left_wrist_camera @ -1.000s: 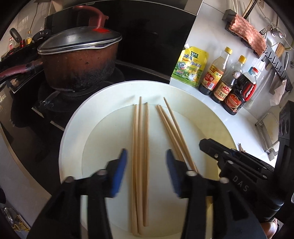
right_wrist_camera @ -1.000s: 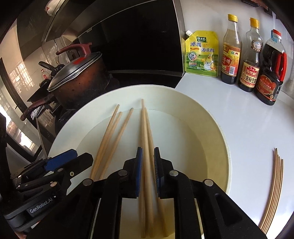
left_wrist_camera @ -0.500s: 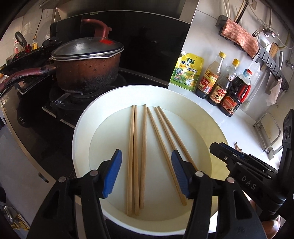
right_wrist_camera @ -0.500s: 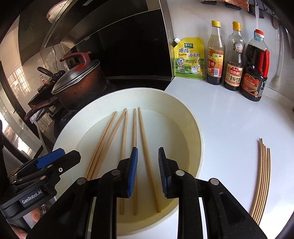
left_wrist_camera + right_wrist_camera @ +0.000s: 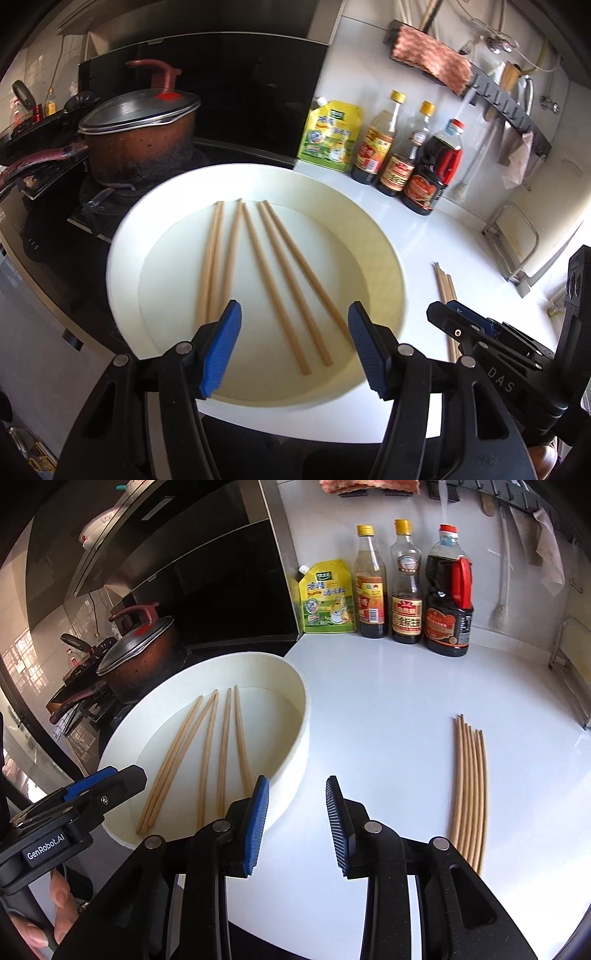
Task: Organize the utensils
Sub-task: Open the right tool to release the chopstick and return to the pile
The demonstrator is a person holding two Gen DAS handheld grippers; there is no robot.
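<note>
A white round basin (image 5: 122,258) (image 5: 295,701) on the white counter holds several wooden chopsticks (image 5: 273,280) (image 5: 223,757) lying loose on its bottom. My left gripper (image 5: 293,347) hovers over the basin's near edge. Its jaws are opening and nothing is between the blue pads. My right gripper (image 5: 297,823) hangs over bare counter just right of the basin wall, its jaws also opening and empty. A second bundle of chopsticks (image 5: 469,794) (image 5: 445,284) lies on the counter to the right. Each gripper shows in the other's view: the right gripper (image 5: 480,332) and the left gripper (image 5: 92,794).
A lidded brown pot (image 5: 140,144) sits on the stove behind the basin to the left. A yellow sauce pouch (image 5: 328,598) and three bottles (image 5: 406,590) line the back wall. A wire rack (image 5: 517,240) stands at the far right. A hand (image 5: 55,904) holds the left gripper.
The right gripper let go of the chopsticks it pinched in the basin and pulled back to the right over the counter. The left gripper drew back to the basin's near edge, its jaws wider.
</note>
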